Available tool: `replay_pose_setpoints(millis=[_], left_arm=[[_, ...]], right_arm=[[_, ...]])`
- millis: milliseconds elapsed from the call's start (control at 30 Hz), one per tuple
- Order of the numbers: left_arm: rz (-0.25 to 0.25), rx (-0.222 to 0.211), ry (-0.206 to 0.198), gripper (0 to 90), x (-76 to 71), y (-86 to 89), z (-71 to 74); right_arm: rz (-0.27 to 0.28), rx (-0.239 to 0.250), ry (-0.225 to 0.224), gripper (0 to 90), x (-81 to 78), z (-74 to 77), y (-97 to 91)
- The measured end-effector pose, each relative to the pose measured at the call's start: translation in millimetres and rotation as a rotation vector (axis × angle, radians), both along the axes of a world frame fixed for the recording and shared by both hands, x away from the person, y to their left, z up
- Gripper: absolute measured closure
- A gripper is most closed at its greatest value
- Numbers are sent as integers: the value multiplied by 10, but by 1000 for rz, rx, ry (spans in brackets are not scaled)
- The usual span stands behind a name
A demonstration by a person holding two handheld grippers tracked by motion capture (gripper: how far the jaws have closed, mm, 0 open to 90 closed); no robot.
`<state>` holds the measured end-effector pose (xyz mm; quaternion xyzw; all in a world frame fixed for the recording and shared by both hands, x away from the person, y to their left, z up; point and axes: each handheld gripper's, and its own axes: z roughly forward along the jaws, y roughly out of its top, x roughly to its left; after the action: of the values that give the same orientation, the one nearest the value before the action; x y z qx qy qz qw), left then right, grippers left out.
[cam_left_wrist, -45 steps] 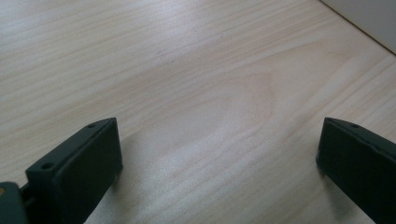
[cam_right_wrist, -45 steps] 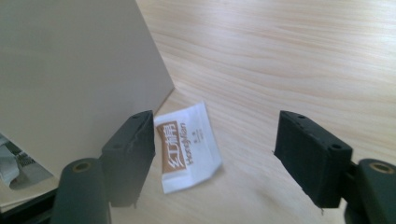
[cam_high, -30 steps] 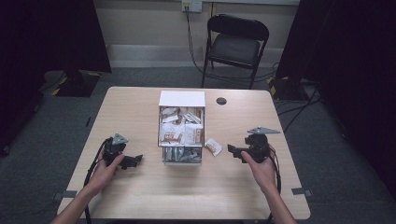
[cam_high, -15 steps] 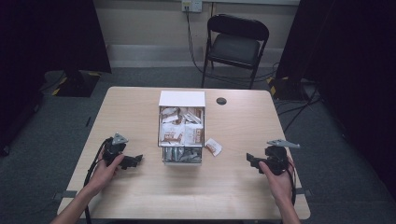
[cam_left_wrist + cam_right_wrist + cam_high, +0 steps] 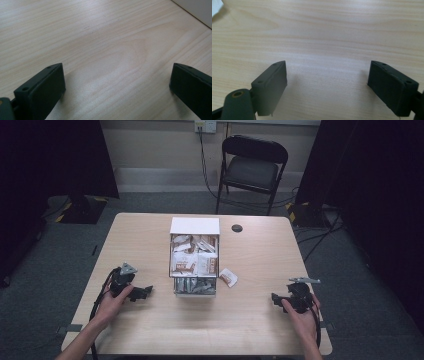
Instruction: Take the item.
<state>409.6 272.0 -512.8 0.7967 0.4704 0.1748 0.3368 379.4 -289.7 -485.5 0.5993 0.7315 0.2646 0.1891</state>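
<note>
Packets fill the white box (image 5: 194, 262) standing between the two grippers, and one loose packet (image 5: 228, 277) lies just beside it, ahead and to the left of the right hand-held gripper (image 5: 275, 298). That gripper sits low on the worktop (image 5: 250, 330), jaws wide and empty, seemingly parked. The left hand-held gripper (image 5: 146, 291) rests likewise, jaws wide and empty.

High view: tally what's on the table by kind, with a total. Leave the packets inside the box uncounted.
Grippers: 2, left gripper, right gripper
Open box of packets: 1
Loose packet: 1
Black round disc: 1
Total: 5
</note>
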Motion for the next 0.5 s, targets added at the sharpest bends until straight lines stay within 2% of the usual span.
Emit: replay_pose_setpoints(millis=[67, 100, 200, 267, 300, 500], left_arm=[[0, 0, 0, 0, 0, 0, 0], [0, 0, 0, 0, 0, 0, 0], [-3, 3, 1, 0, 0, 2, 1], [-3, 3, 1, 0, 0, 3, 1], [0, 0, 0, 0, 0, 0, 0], [1, 0, -1, 0, -1, -1, -1]], right_arm=[[0, 5, 1, 146, -7, -26, 5], [-8, -4, -9, 145, -15, -35, 13], [-41, 10, -38, 142, -36, -58, 22], [-22, -39, -55, 132, -56, -83, 58], [-20, -44, -70, 115, -70, -103, 74], [-7, -37, -113, 69, -91, -152, 80]])
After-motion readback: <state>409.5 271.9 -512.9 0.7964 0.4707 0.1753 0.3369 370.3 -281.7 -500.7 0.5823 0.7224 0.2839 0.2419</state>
